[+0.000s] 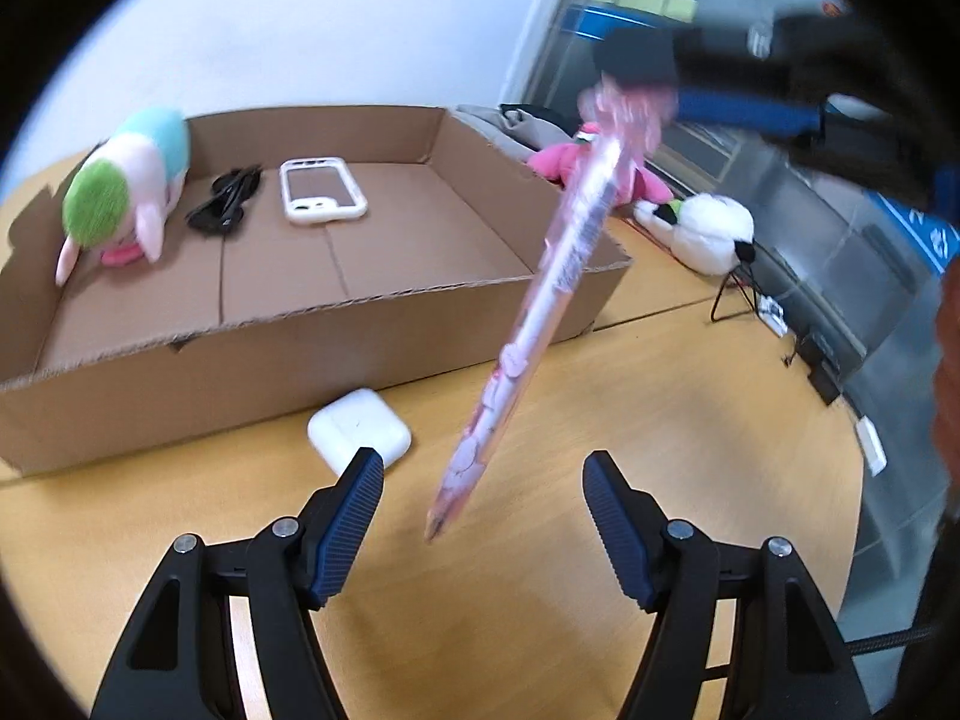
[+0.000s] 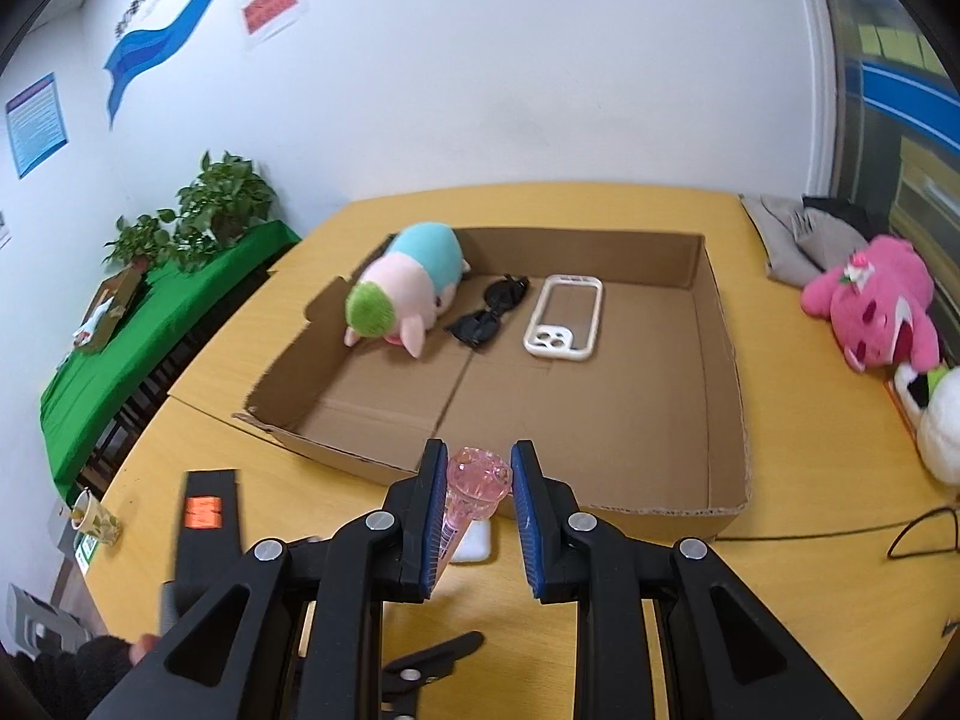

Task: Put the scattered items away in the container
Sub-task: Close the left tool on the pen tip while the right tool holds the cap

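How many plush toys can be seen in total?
3. A pastel plush lies in the box, far left corner. A pink plush and a white plush lie on the table right of it. Others may be hidden.

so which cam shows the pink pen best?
Left wrist: the pink pen hangs full length, though blurred, above the table. Right wrist shows only its pink top between the right gripper fingers.
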`<control>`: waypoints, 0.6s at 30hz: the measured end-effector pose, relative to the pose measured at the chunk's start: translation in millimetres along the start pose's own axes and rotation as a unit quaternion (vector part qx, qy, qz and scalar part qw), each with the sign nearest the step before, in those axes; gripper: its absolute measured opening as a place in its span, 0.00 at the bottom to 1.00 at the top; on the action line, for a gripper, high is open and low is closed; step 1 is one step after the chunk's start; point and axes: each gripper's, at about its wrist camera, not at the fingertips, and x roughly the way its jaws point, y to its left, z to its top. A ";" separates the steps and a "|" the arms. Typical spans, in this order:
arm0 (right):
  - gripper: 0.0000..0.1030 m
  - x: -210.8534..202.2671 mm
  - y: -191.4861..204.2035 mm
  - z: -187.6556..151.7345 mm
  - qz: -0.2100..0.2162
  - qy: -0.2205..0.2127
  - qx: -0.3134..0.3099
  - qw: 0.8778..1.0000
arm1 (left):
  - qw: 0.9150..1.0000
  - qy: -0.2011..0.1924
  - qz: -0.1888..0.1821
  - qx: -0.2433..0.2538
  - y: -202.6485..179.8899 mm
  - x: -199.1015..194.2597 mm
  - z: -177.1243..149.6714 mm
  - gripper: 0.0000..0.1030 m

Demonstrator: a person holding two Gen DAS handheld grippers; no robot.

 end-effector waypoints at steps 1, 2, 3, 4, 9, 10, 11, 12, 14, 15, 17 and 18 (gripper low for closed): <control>0.22 -2.4 1.5 1.1 0.000 -0.002 -0.003 1.000 | 1.000 0.003 0.001 -0.001 0.1 1.8 0.7 0.65; 0.22 -5.3 2.9 2.4 0.001 -0.004 -0.006 1.000 | 1.000 0.007 -0.001 -0.004 1.1 3.7 1.0 0.65; 0.23 -7.8 3.6 3.4 0.003 -0.005 -0.008 1.000 | 1.000 0.012 -0.003 -0.006 2.4 5.8 1.2 0.62; 0.23 -10.4 3.9 4.5 0.002 -0.008 -0.010 1.000 | 1.000 0.016 -0.005 -0.007 3.5 7.5 1.0 0.55; 0.23 -21.2 2.5 12.6 -0.001 -0.022 -0.015 1.000 | 0.999 0.035 -0.022 -0.006 3.4 13.1 1.7 0.14; 0.23 -20.6 1.7 13.5 -0.002 -0.022 -0.016 1.000 | 0.999 0.038 -0.024 -0.006 3.2 13.8 2.3 0.09; 0.23 -19.8 0.6 15.0 -0.004 -0.023 -0.016 1.000 | 0.999 0.042 -0.027 -0.007 2.6 14.4 3.1 0.08; 0.23 -18.4 -0.7 16.9 -0.005 -0.023 -0.017 1.000 | 0.998 0.045 -0.032 -0.006 1.7 14.5 3.8 0.07; 0.23 -15.6 -2.3 19.8 -0.004 -0.023 -0.018 1.000 | 0.998 0.050 -0.047 -0.002 -1.9 13.4 5.4 0.05; 0.23 -13.2 -3.5 22.4 -0.005 -0.023 -0.019 1.000 | 0.997 0.053 -0.054 0.001 -4.4 12.7 6.6 0.04; 0.23 -7.2 -6.0 27.5 -0.005 -0.021 -0.020 1.000 | 0.996 0.058 -0.065 0.005 -8.9 11.4 9.8 0.03; 0.23 -4.8 -7.5 30.2 -0.002 -0.020 -0.020 1.000 | 0.996 0.059 -0.072 0.005 -10.3 10.3 11.5 0.03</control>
